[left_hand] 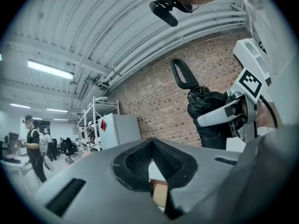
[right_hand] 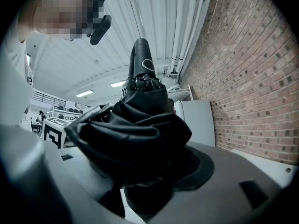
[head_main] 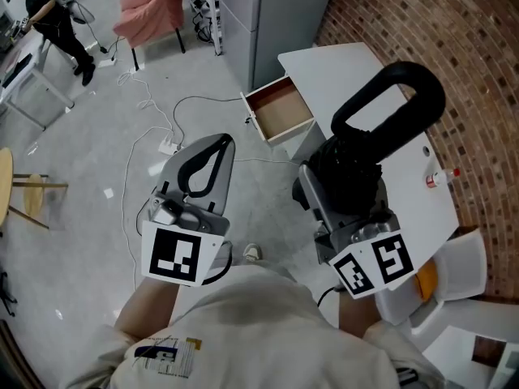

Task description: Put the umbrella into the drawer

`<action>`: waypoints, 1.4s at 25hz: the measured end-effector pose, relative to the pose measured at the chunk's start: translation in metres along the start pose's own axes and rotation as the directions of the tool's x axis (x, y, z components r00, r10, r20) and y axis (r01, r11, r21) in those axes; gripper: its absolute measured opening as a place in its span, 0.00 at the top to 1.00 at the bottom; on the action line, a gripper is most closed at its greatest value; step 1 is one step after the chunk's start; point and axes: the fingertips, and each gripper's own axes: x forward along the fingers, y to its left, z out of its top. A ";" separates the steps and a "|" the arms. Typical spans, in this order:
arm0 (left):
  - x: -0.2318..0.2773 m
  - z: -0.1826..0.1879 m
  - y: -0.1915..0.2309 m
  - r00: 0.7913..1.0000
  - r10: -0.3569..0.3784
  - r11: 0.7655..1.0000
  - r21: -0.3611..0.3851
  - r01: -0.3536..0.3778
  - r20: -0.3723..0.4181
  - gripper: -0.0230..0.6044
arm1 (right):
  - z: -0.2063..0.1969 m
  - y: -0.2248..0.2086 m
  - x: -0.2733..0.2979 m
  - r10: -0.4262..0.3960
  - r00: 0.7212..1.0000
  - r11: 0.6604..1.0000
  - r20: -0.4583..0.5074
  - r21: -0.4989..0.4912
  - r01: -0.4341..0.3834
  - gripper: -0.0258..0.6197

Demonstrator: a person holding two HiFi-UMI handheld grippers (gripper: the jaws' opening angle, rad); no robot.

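Right tool (right_hand: 145, 183) clamps the folded black umbrella (right_hand: 135, 134); left tool (left_hand: 150, 143) is closed, empty.

Pink chair (head_main: 154, 10), power strip (head_main: 168, 146), brick wall (head_main: 462, 47)

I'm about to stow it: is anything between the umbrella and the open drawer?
Nothing visible does. The umbrella, clamped in the right gripper, faces the drawer, which stands open with a bare bottom; the left gripper sits aside.

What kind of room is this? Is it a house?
Probably a lab or workshop, not a house: a bare brick wall, cables trailing over the concrete floor, and metal storage racks.
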 end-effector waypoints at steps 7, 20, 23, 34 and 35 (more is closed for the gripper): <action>0.006 -0.005 -0.007 1.000 0.011 1.000 0.018 -0.011 -0.013 0.95 | -0.008 -0.007 0.004 0.027 0.999 1.000 -0.023 -0.008 -0.027 0.53; 0.017 -0.021 0.020 0.999 0.026 1.000 0.011 -0.026 -0.023 0.95 | -0.021 -0.013 0.041 0.029 0.999 1.000 -0.038 0.001 -0.029 0.53; 0.026 -0.032 0.030 0.999 0.027 1.000 -0.014 -0.027 -0.027 0.95 | -0.028 -0.014 0.056 0.032 0.998 0.999 -0.060 -0.002 -0.032 0.53; 0.083 -0.059 0.080 0.999 0.012 1.000 -0.019 -0.013 -0.036 0.95 | -0.046 -0.043 0.130 0.009 0.991 1.000 -0.135 -0.005 -0.010 0.53; 0.089 -0.063 0.086 0.999 0.009 1.000 -0.022 -0.010 -0.040 0.95 | -0.048 -0.046 0.139 0.006 0.990 1.000 -0.144 -0.004 -0.007 0.53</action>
